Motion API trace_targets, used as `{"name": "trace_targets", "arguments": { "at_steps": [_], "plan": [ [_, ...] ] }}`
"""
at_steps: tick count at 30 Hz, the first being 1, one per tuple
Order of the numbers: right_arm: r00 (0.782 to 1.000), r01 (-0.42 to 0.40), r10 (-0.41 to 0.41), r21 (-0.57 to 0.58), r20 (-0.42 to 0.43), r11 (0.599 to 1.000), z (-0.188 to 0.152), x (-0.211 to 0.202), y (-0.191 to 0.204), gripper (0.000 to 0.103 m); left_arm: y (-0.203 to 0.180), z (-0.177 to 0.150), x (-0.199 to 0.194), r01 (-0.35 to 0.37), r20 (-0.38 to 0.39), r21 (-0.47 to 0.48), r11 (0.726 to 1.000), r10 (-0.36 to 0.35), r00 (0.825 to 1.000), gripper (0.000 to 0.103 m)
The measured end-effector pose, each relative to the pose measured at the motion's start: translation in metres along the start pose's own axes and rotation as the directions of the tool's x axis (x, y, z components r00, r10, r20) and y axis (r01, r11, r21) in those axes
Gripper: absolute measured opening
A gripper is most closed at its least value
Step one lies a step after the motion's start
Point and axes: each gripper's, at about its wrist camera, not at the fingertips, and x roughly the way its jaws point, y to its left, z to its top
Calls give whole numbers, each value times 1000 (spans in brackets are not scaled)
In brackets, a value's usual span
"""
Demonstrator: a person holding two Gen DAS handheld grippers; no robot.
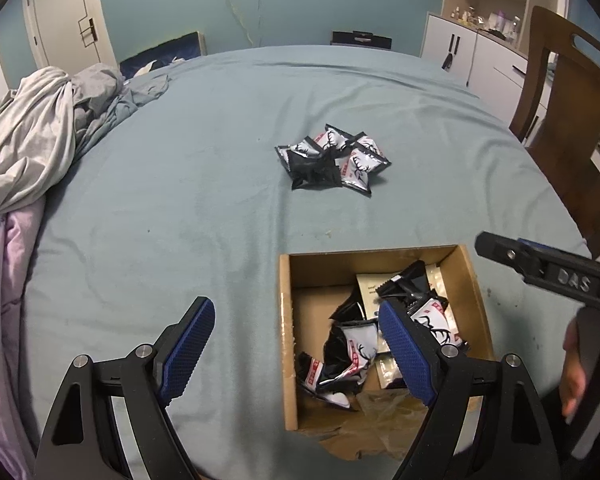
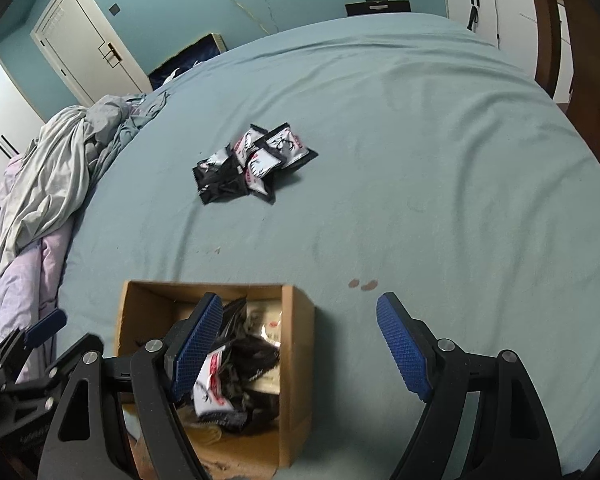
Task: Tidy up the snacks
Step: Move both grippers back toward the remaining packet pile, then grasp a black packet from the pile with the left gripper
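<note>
A pile of several black-and-white snack packets (image 1: 334,159) lies on the teal bed sheet; it also shows in the right wrist view (image 2: 252,164). An open cardboard box (image 1: 288,344) near the front edge holds several more packets (image 1: 360,354); the box (image 2: 298,356) and its packets (image 2: 236,368) also show in the right wrist view. My left gripper (image 1: 296,324) is open and empty, its right finger over the box. My right gripper (image 2: 298,320) is open and empty, straddling the box's right wall. It also shows in the left wrist view at the right edge (image 1: 540,268).
Crumpled grey and pink bedding (image 1: 40,152) lies at the left. A wooden chair (image 1: 568,112) stands at the right. White cabinets (image 1: 476,48) and a door (image 2: 84,44) are behind. Two small reddish stains (image 2: 364,284) mark the sheet.
</note>
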Motion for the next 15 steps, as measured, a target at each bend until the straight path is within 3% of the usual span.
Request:
{"name": "trace_targets", "arguments": {
  "at_steps": [15],
  "plan": [
    [995,-29,40,121,-89,992,36,30,-22,79,-11,2,6,-17,3,53,998,17,1000,87]
  ]
}}
